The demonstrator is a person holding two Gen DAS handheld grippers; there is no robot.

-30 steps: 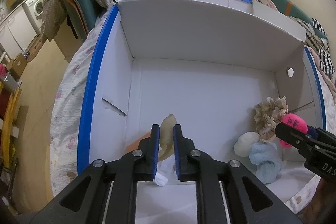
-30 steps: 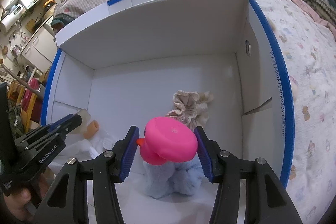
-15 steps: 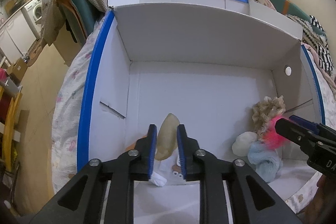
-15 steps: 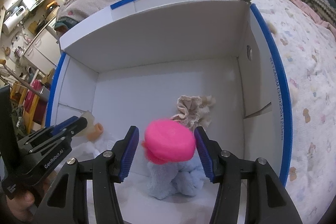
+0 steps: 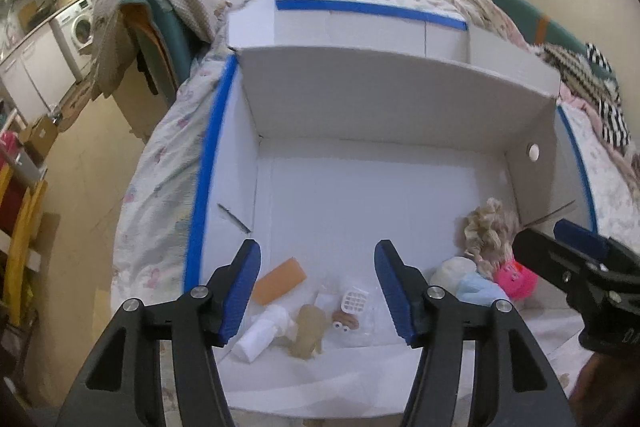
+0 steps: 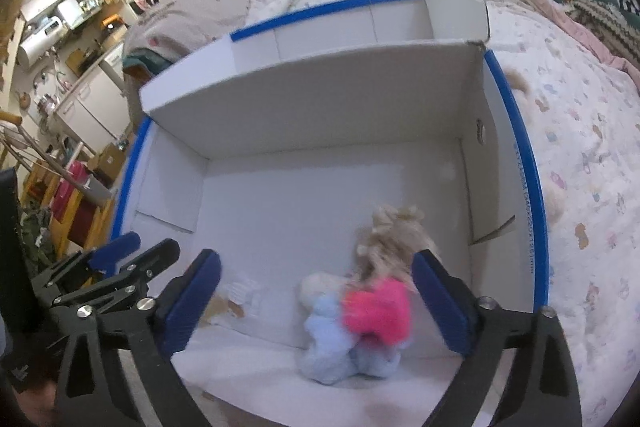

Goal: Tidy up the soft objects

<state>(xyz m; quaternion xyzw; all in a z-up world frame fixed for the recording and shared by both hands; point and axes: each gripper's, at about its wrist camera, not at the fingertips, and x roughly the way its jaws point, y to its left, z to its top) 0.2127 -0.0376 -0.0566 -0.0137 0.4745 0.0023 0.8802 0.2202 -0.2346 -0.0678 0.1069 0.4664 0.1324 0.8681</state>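
A white cardboard box [image 5: 380, 99] with blue edges stands open on a bed. My left gripper [image 5: 318, 247] hangs above its near left corner, jaws opening with nothing between them. Below it a beige soft piece [image 5: 308, 331] lies on the box floor beside a white roll [image 5: 260, 333] and an orange block [image 5: 280, 281]. My right gripper [image 6: 316, 259] is over the near right corner, jaws opening wide. The pink toy [image 6: 378, 311] rests free on a light blue plush [image 6: 332, 343], blurred. A beige frilly piece [image 6: 392, 235] lies just behind them.
A small white grid piece [image 5: 355, 301] and a brown toy with eyes [image 5: 346, 321] lie near the beige piece. A cream ball [image 5: 452, 269] sits by the blue plush. The far half of the box floor [image 5: 380, 195] is bare. Patterned bedding [image 6: 580, 147] surrounds the box.
Both grippers opened. The beige piece dropped from the left jaws onto the box floor, the pink toy fell from the right jaws onto the blue plush. The left gripper rose slightly.
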